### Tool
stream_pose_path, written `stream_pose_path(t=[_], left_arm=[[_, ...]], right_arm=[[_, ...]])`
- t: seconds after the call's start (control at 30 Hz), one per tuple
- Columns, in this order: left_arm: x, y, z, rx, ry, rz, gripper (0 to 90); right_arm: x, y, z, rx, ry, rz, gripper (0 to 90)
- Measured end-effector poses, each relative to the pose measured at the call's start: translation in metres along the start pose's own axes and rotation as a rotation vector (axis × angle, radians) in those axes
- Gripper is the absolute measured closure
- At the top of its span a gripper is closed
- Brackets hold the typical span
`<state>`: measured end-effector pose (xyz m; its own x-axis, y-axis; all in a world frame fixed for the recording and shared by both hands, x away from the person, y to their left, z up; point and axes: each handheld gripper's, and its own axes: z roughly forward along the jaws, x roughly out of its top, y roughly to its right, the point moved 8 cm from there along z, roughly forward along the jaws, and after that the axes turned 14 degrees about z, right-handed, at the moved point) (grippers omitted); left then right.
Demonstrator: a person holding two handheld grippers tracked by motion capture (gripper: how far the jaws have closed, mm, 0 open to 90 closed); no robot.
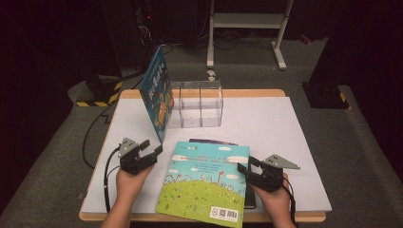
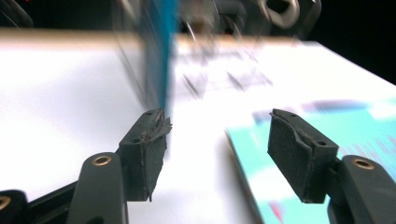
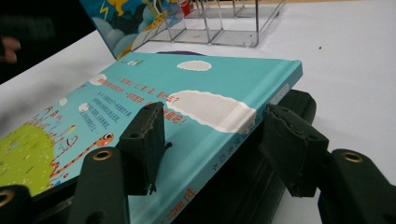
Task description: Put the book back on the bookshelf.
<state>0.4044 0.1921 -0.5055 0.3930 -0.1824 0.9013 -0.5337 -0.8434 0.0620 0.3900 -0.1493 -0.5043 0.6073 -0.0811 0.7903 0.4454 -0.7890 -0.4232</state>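
One QR code (image 1: 224, 213) on turquoise book (image 1: 204, 183)

A dim lab: white-topped table (image 1: 294, 142), hazard-taped stand base (image 1: 97, 95), equipment rack (image 1: 247, 28) behind (carpeted floor).

A white-topped desk (image 1: 285, 123) with a pale wooden edge stands on grey carpet floor (image 1: 57, 156). Behind it the room is dark. A white metal frame on two splayed feet (image 1: 247, 23) stands at the back, black cables trail across the carpet, and a yellow-and-black striped base (image 1: 97, 95) sits at left.
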Motion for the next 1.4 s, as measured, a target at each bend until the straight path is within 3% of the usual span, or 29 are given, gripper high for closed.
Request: stream_pose_path(t=[0.1,0.27,0.37,0.47,0.6,0.83,0.9,1.03,1.13,1.2,1.33,1.4], left_arm=[[-0.022,0.025,0.005,-0.121,-0.064,-0.017,36.5],[-0.032,0.048,0.004,-0.217,-0.082,-0.027,32.6],[-0.035,0.051,0.004,-0.223,-0.077,-0.021,30.0],[-0.039,0.051,0.003,-0.237,-0.072,-0.051,30.0],[-0.041,0.052,0.002,-0.233,-0.079,-0.049,30.3],[-0.039,0.056,-0.001,-0.236,-0.075,-0.032,33.1],[-0.038,0.059,-0.002,-0.229,-0.075,-0.020,33.3],[-0.036,0.062,0.000,-0.209,-0.078,0.001,35.0],[-0.031,0.062,0.002,-0.166,-0.074,0.035,39.2],[-0.028,0.062,0.006,-0.159,-0.078,0.056,40.0],[-0.027,0.062,0.009,-0.163,-0.069,0.056,39.9],[-0.031,0.064,0.006,-0.188,-0.077,0.018,37.0]], right_arm=[[-0.001,0.001,0.001,-0.005,-0.002,0.001,39.3],[-0.005,0.006,0.005,-0.032,-0.021,0.007,39.4],[-0.008,0.009,0.007,-0.039,-0.029,0.017,39.2],[-0.007,0.009,0.007,-0.034,-0.021,0.025,38.6],[-0.007,0.008,0.005,-0.037,-0.052,0.066,34.7],[-0.026,-0.005,-0.011,-0.001,-0.108,0.085,33.1],[-0.027,-0.005,-0.011,-0.015,-0.106,0.087,32.0],[-0.022,0.000,-0.008,-0.036,-0.105,0.095,33.1],[-0.016,0.004,-0.004,-0.054,-0.101,0.084,32.6],[-0.011,0.009,0.000,-0.070,-0.095,0.086,32.4],[-0.001,0.020,0.006,-0.071,-0.090,0.108,32.5],[-0.004,0.018,0.004,-0.069,-0.097,0.105,31.7]])
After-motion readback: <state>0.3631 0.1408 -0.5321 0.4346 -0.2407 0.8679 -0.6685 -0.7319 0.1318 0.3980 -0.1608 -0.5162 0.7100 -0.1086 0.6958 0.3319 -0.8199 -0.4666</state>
